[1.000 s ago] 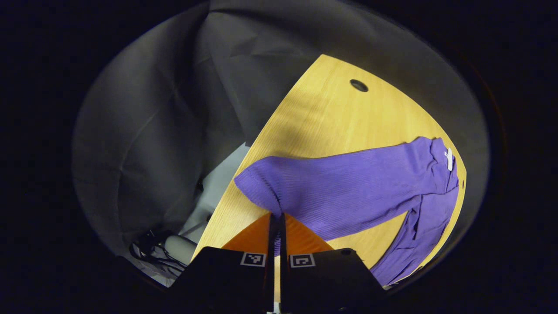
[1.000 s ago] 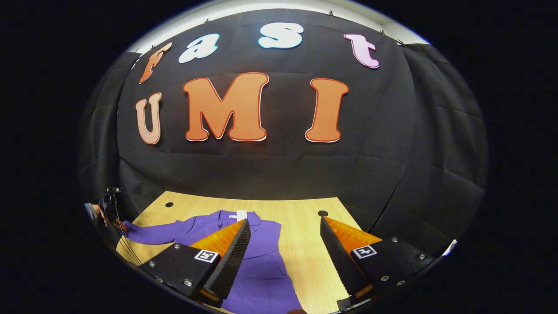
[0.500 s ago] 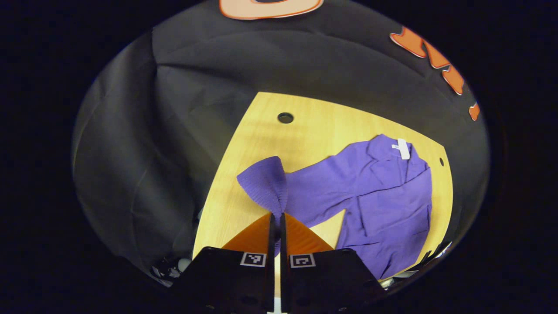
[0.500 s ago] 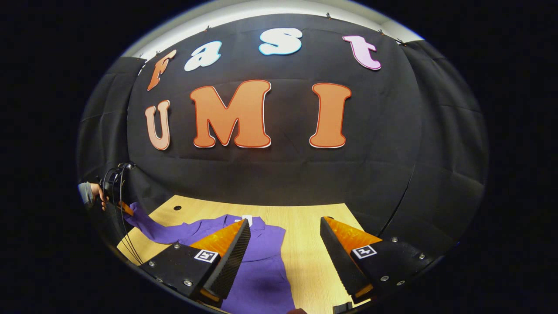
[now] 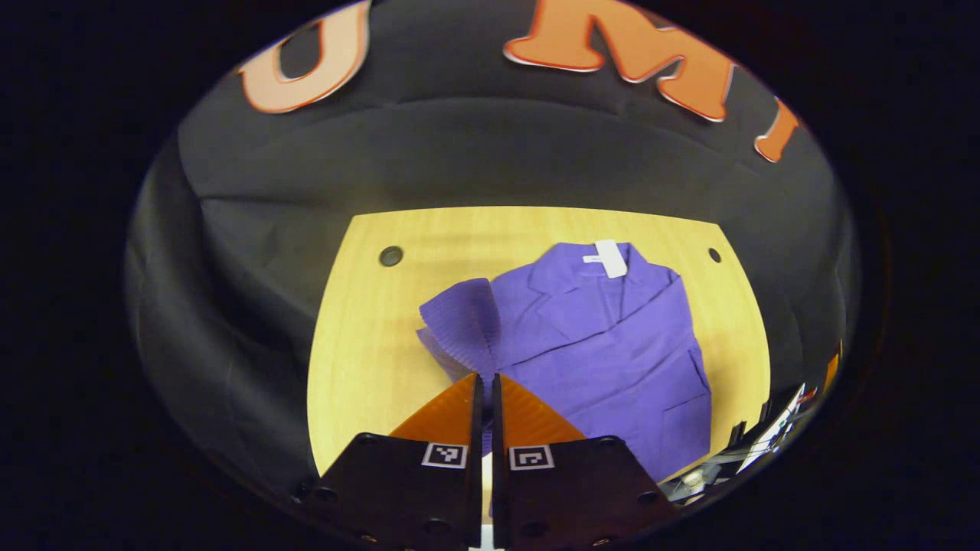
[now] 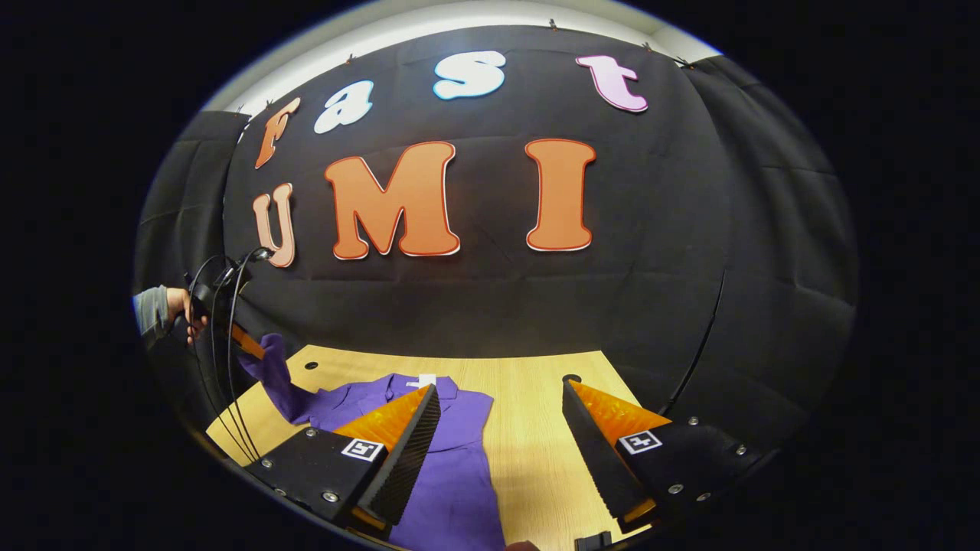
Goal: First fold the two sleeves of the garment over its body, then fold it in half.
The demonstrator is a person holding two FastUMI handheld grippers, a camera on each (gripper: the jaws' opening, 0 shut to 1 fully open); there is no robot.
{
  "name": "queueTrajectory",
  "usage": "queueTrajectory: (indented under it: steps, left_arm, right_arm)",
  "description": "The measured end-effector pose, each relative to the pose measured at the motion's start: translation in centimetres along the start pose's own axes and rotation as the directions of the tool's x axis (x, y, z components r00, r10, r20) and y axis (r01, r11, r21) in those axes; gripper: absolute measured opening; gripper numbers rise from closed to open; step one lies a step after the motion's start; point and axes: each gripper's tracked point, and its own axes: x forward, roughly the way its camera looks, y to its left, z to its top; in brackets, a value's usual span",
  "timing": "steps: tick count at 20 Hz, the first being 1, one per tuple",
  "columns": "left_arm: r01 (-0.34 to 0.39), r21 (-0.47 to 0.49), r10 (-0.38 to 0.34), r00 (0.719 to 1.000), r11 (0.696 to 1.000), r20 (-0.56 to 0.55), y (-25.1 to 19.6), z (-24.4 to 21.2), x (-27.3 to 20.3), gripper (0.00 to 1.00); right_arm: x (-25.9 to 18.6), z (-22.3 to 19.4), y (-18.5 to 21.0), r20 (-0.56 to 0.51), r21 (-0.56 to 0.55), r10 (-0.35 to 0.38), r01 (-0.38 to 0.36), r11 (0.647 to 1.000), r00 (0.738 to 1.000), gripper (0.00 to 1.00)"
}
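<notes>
Sleeve [image 5: 463,329] up in the air, and that's the story on the left side: the left gripper [image 5: 483,380] has its two fingers pressed together on the cuff end, fabric fanning out just beyond the tips. From the right gripper view you can see that same left gripper at the far left, a hand [image 6: 184,310] on it, the cloth hanging from it down toward the wooden table [image 5: 360,344].

Moving to the middle, the purple garment [image 5: 612,344] lies flat on the table, collar and white tag [image 5: 610,258] at the far edge, hem toward the near edge. So its long axis runs near to far. The body sits to the right of the lifted sleeve, and that's the relation that matters: by my read the sleeve has to be carried rightward, across that axis, and laid down over the body.

Over on the right, the right gripper [image 6: 498,451] hovers with its fingers wide apart, holding nothing, above the right side of the garment and the bare wood beside it. I can't pick out the second sleeve clearly in these views.

Left hand clearly the one in play here, right hand nearer the other side for the second sleeve.
</notes>
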Motion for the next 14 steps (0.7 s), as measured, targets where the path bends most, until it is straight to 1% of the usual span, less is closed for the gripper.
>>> queueTrajectory:
  steps: [2, 4, 8, 10, 12, 14]
  left_arm:
    - [0.044, 0.061, -0.044, 0.999, 0.997, -0.005, -6.4, 1.3, 0.9, 0.06]
    - [0.075, 0.088, -0.075, 0.997, 0.993, -0.014, -9.6, 1.8, 1.5, 0.06]
    - [0.114, 0.135, -0.111, 0.993, 0.984, -0.028, -15.2, 2.6, 2.5, 0.06]
    - [0.156, 0.159, -0.151, 0.988, 0.975, -0.041, -19.2, 3.1, 3.2, 0.06]
    - [0.218, 0.169, -0.209, 0.976, 0.961, -0.068, -23.4, 3.1, 4.2, 0.06]
    - [0.232, 0.187, -0.219, 0.972, 0.954, -0.089, -25.7, 3.1, 6.0, 0.06]
  right_arm:
    - [-0.2, -0.5, -0.7, -0.005, 0.01, 0.002, -0.002, 1.0, 1.0, 0.95]
    - [-0.4, -0.8, -1.4, -0.009, 0.019, 0.001, -0.001, 1.0, 1.0, 0.95]
    - [-0.6, -1.4, -3.1, -0.014, 0.043, -0.012, 0.013, 0.999, 1.0, 0.95]
    - [-0.7, -1.7, -3.8, -0.016, 0.052, -0.018, 0.019, 0.998, 1.0, 0.95]
    - [-0.8, -2.2, -4.5, -0.025, 0.064, -0.03, 0.031, 0.997, 0.999, 0.95]
    - [-1.0, -2.7, -5.1, -0.034, 0.08, -0.037, 0.04, 0.996, 0.999, 0.95]
